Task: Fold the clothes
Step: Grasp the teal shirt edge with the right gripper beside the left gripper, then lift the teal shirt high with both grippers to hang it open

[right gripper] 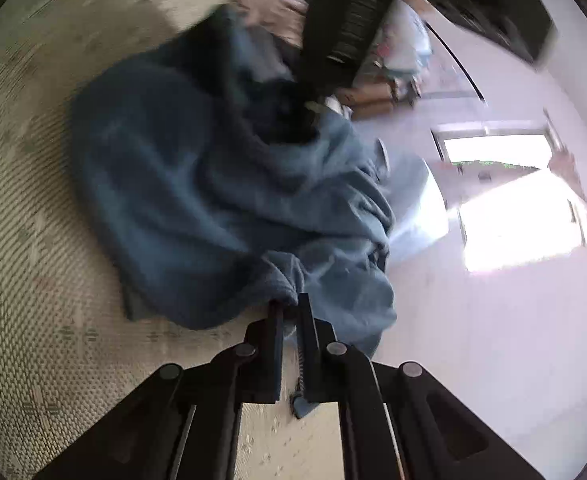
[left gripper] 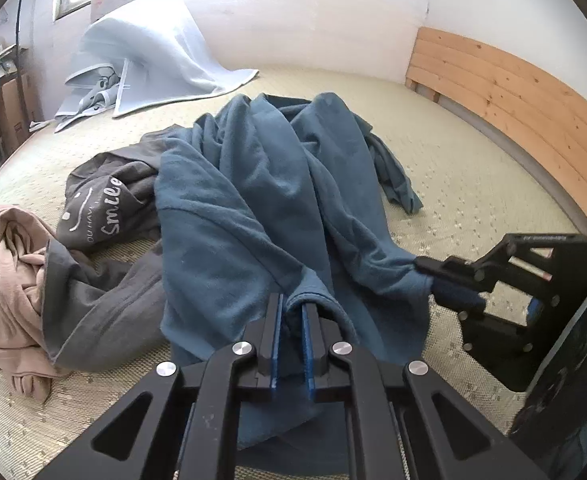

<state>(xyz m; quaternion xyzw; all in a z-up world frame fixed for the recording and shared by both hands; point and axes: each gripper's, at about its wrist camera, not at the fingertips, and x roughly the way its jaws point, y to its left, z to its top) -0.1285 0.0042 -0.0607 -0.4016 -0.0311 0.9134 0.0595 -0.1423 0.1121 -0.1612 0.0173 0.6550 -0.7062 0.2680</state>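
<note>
While each hand-held gripper, left (left gripper: 292, 308) and right (right gripper: 289, 304), pinches only a thin hem of the blue top (left gripper: 245, 200), a tug could slip it free.

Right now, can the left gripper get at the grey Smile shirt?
Probably not yet. The left gripper is shut on the blue garment, as is the right gripper. The grey Smile shirt lies to its left, partly under the blue one, so it must let go first.
</note>
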